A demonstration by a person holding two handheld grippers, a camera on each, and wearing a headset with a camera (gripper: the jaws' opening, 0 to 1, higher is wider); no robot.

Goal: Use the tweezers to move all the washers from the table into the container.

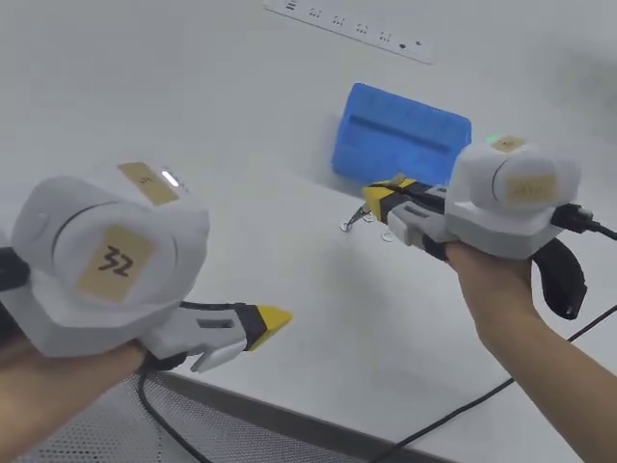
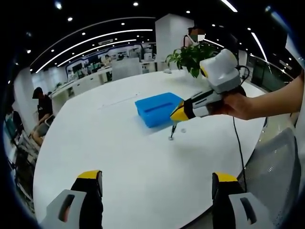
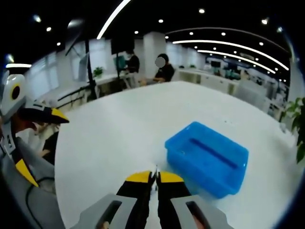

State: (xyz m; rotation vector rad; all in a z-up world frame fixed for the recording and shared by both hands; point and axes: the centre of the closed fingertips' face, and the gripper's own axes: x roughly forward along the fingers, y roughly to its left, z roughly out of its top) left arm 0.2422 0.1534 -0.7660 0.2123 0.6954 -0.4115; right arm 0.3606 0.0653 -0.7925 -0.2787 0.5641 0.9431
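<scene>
My right gripper (image 1: 376,198) is shut on thin metal tweezers (image 1: 355,220), whose tips point down to the white table just in front of the blue container (image 1: 405,135). A small washer (image 1: 388,236) lies on the table under the gripper. The left gripper view shows the right gripper (image 2: 176,114), the tweezers (image 2: 172,131) touching or nearly touching the table, the washer (image 2: 183,130) and the container (image 2: 157,109). In its own view the right gripper (image 3: 155,179) is shut beside the container (image 3: 207,157). My left gripper (image 1: 255,333) hovers open at the near table edge, holding nothing, its jaws (image 2: 155,188) wide apart.
A power strip (image 1: 347,24) lies at the far side of the table (image 1: 241,125). A black cable (image 1: 463,405) trails from the right gripper over the near edge. A mesh chair (image 1: 116,429) sits below the table edge. People sit at distant desks.
</scene>
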